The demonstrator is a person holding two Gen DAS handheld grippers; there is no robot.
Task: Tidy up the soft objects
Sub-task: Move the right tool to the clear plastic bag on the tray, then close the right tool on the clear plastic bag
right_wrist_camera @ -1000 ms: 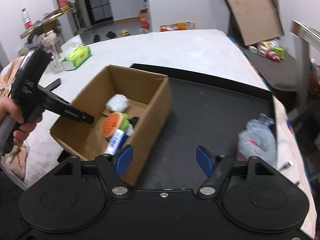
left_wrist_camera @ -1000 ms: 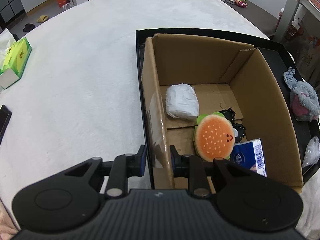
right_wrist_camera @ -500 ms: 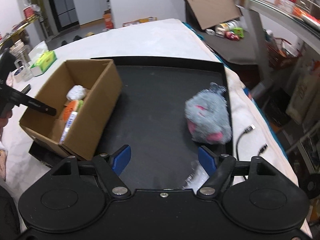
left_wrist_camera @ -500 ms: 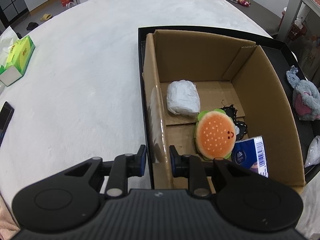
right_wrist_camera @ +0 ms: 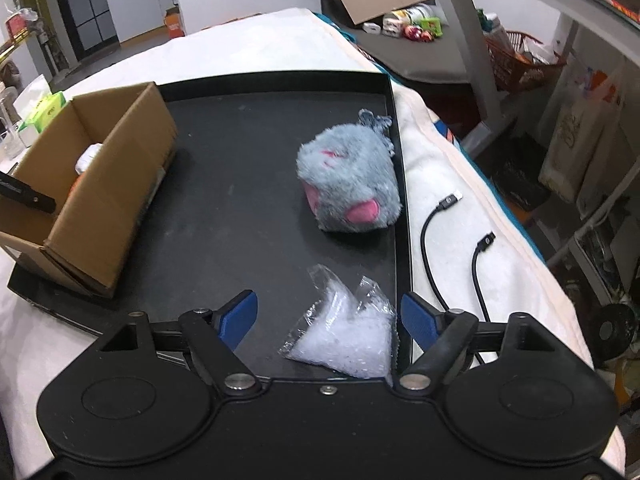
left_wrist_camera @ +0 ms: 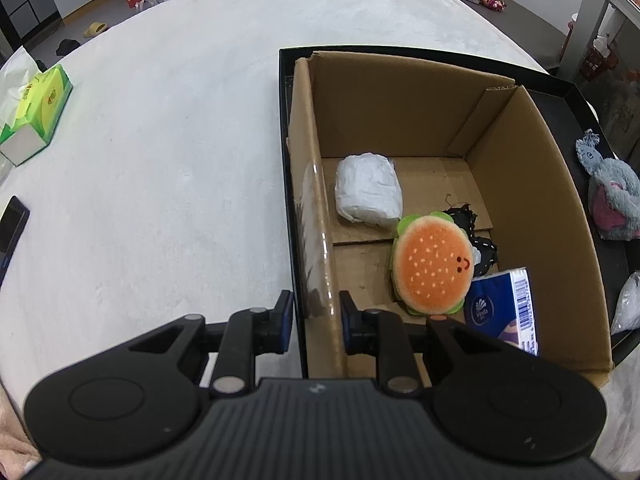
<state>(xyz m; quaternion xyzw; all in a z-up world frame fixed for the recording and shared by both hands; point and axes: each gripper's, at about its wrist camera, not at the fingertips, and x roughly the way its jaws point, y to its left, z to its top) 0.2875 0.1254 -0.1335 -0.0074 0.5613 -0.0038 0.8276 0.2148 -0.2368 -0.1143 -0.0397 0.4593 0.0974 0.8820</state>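
My right gripper (right_wrist_camera: 326, 318) has swung away from the cardboard box (right_wrist_camera: 108, 200) over the last second and now hangs above the near right corner of the black tray (right_wrist_camera: 240, 160), fingers spread wide and empty. A clear plastic bag (right_wrist_camera: 344, 332) of white filling lies directly between them; the grey plush toy (right_wrist_camera: 350, 184) sits just beyond, near the tray's right rim. My left gripper (left_wrist_camera: 314, 316) has stayed put, its fingers narrowed on the near left wall of the box (left_wrist_camera: 316, 208), steadying it. Inside lie a burger plush (left_wrist_camera: 432, 266), a white wrapped bundle (left_wrist_camera: 368, 194) and a blue tissue pack (left_wrist_camera: 502, 308). I judge two soft items remain to be boxed, the bag first.
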